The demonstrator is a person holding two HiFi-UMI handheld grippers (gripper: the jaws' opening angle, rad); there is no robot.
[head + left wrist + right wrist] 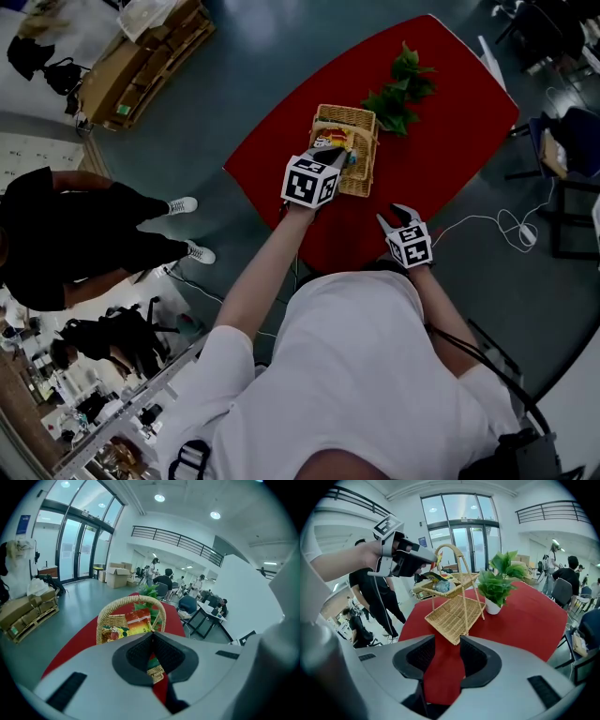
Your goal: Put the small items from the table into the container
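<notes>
Left gripper (152, 635): jaws together, empty, at basket (364, 173) top tier; right gripper (447, 645): jaws apart, empty, before basket; packets (133, 620) inside basket; plant (401, 89) behind basket

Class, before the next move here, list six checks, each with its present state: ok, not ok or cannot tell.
1. Left gripper shut, nothing held: ok.
2. Right gripper open, empty: ok.
3. Snack packets lie in the top tier of the wicker basket: ok.
4. Lower tier bare, room left: ok.
5. Potted plant stands clear of both grippers: ok.
6. Small items left on the red table: cannot tell.
</notes>
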